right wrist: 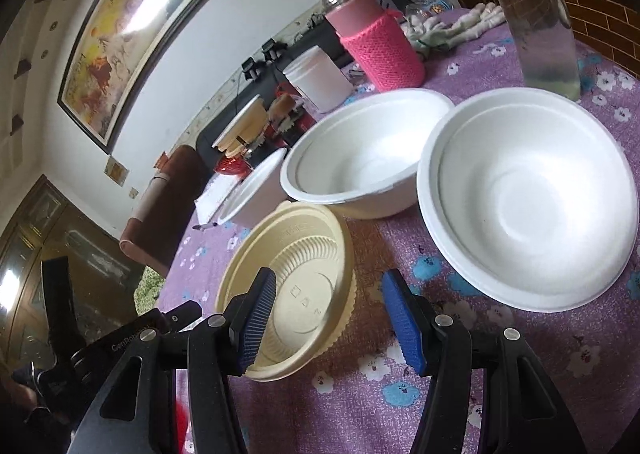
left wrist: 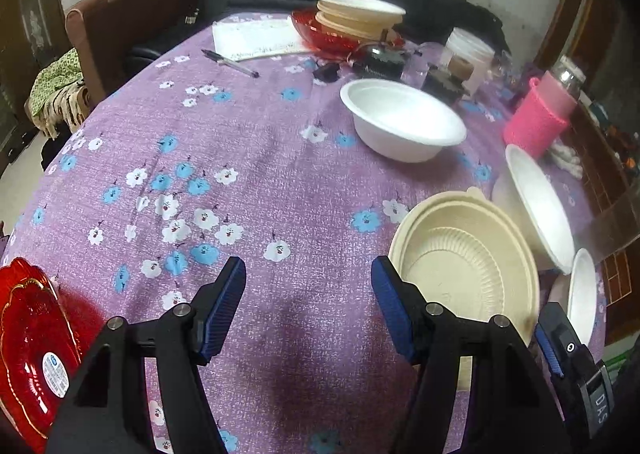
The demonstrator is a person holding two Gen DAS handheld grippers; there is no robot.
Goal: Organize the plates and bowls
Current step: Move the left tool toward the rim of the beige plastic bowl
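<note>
While left gripper (left wrist: 308, 306) hovers wide open over bare purple floral tablecloth (left wrist: 240, 158), round beige plastic bowl (left wrist: 468, 266) sits just right. Right gripper (right wrist: 330, 318), wide open, straddles bowl's near rim; white foam bowls (right wrist: 528, 198) beside.

The left claw (left wrist: 308, 306) is showing matte black arms, silver round screws and ribbed blue pads (left wrist: 224, 310). The right claw (right wrist: 328, 322) is wearing the same colours; white lettering on a black body beside it possibly reads "CenRobo".
</note>
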